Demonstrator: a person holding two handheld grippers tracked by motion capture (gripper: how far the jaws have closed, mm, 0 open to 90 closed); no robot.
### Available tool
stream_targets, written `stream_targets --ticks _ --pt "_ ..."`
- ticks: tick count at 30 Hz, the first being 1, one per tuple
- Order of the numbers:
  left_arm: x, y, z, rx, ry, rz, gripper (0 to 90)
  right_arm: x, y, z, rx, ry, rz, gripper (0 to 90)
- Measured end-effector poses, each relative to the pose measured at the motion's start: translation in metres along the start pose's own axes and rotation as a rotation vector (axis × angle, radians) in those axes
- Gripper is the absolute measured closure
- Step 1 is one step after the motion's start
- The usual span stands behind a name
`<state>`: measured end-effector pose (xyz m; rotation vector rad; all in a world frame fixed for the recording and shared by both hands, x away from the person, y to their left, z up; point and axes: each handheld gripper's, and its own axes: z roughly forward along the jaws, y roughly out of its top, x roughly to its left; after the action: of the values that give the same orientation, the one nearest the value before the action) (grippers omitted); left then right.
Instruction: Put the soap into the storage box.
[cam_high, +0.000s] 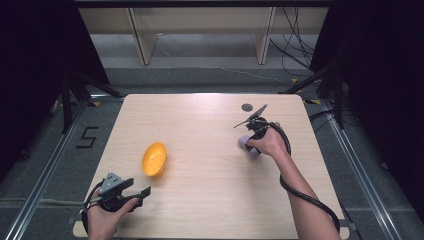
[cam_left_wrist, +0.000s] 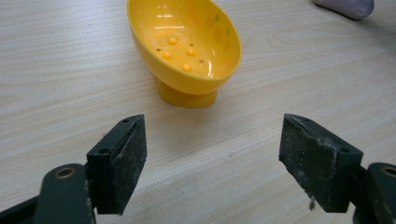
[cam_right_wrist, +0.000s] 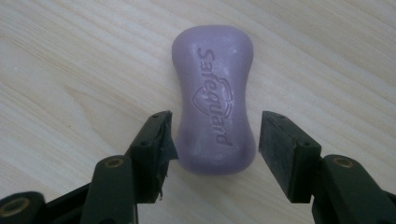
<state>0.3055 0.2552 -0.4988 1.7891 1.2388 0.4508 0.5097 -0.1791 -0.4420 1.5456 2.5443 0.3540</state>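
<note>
A purple soap bar (cam_right_wrist: 212, 98) marked "Safeguard" lies flat on the wooden table (cam_high: 200, 120), right of centre (cam_high: 243, 142). My right gripper (cam_right_wrist: 215, 133) points down over it with the bar's near end between its jaws; the left pad sits at the bar's edge and a small gap shows at the right pad, so it is open. A yellow perforated soap dish (cam_high: 154, 159) stands tilted on its foot at the left. My left gripper (cam_high: 140, 187) rests near the front left edge, open and empty, facing the dish (cam_left_wrist: 187, 46).
A small dark round spot (cam_high: 247, 107) sits on the table behind the right hand. A black cable (cam_high: 305, 197) trails from the right gripper along the forearm. Tripod legs and cables stand on the floor around the table.
</note>
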Motion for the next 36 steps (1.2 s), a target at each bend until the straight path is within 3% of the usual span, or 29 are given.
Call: stream_targets --ticks 7,8,9,16,36 --pt "0.000 0.000 -0.001 0.002 0.007 0.002 22.9 0.001 0.004 0.004 -0.003 0.002 -0.001 44.0" --pt "0.000 0.000 -0.001 0.002 0.007 0.002 22.9 0.003 0.005 0.005 -0.002 0.004 0.022 44.0" --pt "0.000 0.000 -0.001 0.002 0.007 0.002 22.9 0.000 0.006 0.004 0.016 0.000 -0.005 43.9" --pt "0.000 0.000 -0.001 0.003 0.011 0.002 22.9 0.001 0.010 0.012 0.031 0.002 -0.008 43.3" --pt "0.000 0.000 -0.001 0.003 0.007 0.005 22.9 0.001 0.015 0.023 0.048 -0.001 0.016 42.4"
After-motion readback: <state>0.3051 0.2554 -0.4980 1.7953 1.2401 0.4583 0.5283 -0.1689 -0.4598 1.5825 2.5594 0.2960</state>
